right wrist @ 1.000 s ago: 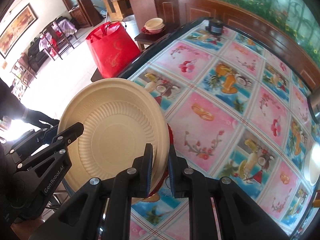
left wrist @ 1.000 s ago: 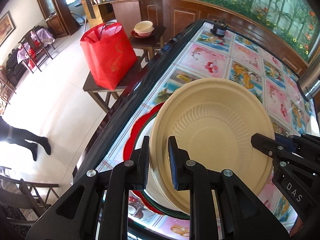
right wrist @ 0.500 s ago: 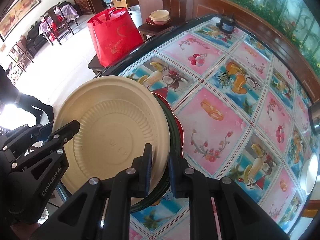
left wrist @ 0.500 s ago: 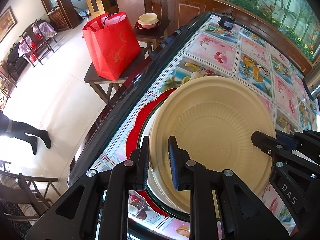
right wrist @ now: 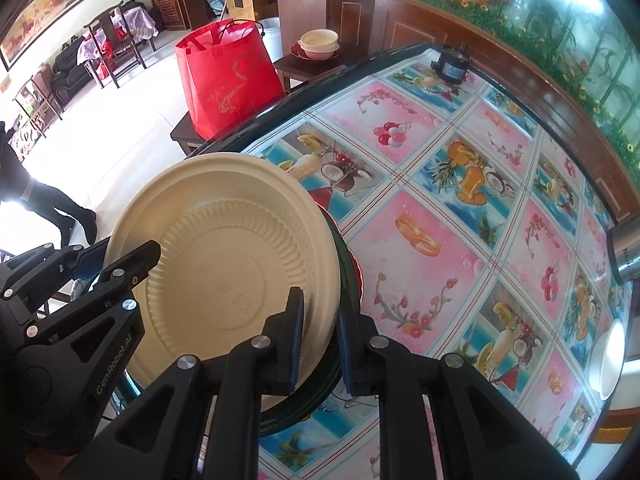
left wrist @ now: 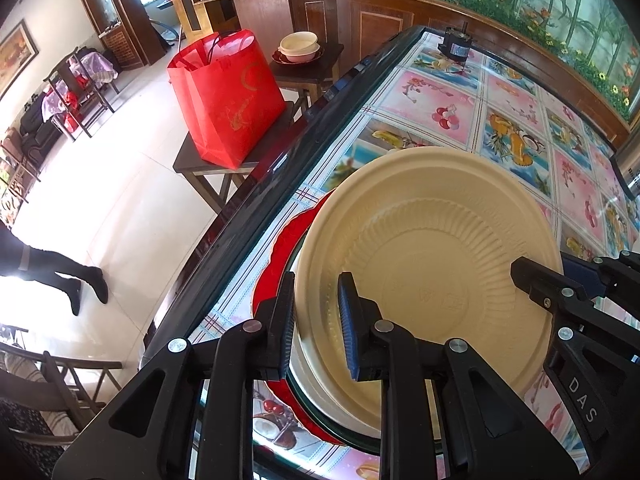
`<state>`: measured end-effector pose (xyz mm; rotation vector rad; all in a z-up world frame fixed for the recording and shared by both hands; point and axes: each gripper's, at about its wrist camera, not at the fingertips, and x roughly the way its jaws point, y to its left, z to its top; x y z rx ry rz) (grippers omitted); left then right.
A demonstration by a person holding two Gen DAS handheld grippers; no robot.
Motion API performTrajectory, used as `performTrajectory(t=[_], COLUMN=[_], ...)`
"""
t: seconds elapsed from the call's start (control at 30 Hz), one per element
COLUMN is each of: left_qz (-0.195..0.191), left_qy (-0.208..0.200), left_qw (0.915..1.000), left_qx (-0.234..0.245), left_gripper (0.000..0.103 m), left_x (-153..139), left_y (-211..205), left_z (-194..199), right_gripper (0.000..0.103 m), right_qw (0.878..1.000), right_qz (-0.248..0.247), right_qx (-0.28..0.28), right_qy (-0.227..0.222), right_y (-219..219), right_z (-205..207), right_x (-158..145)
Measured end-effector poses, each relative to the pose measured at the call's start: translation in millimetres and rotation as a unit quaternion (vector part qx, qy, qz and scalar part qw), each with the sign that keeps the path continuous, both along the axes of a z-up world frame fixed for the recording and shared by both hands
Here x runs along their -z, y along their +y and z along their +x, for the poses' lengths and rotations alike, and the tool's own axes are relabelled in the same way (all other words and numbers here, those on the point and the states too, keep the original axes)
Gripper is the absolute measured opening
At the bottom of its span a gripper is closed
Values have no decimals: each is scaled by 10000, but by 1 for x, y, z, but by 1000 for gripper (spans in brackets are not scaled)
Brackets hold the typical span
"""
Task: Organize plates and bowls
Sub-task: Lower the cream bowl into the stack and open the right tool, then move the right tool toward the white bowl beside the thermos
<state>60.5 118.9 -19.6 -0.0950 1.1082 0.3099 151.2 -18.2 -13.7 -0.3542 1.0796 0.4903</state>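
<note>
The left gripper (left wrist: 316, 322) was loosening, its jaws opening though its pads still pinched the near rim of the cream plate (left wrist: 432, 276), and the right gripper (right wrist: 320, 344) was clamped on the opposite rim. The plate hung tilted between them, just over a dark green plate (right wrist: 347, 276) on a red plate (left wrist: 276, 256) near the table's (left wrist: 440, 92) edge. I judged the stack lay directly beneath, equally near both hands.

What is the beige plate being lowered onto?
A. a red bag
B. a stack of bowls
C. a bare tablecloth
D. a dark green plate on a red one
D: under the beige plate a dark green plate shows, with a red plate beneath it.
</note>
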Motion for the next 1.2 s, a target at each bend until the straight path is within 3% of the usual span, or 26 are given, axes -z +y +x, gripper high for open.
performTrajectory(t=[0.43,0.47,0.53,0.6,0.87,1.2], left_qz=[89,116,100,132,193,54], left_qy=[-20,-41,-109,-183,-432,-697], left_qw=[9999,9999,9999,9997,9989,9963], left_qx=[-46,-61,-76,-91,-12,507], left_gripper=[21,24,42,50,50,50], left_x=[1,-1,-3,-8,-27,-48], left_y=[2,2,2,-1,-10,-56], left_z=[0,0,1,-1,-2,13], right_gripper=[18,18,18,19,30,33], right_qw=[9998,9998,9997,9995,9985,9953], right_qz=[158,164,208,257,464,574], right_qx=[72,81,98,126,280,779], right_qy=[23,27,70,92,60,-57], right_y=[-7,-8,-10,-13,-28,-76], right_z=[1,0,0,-1,-3,4], right_x=[-1,-1,-1,-2,-11,-23])
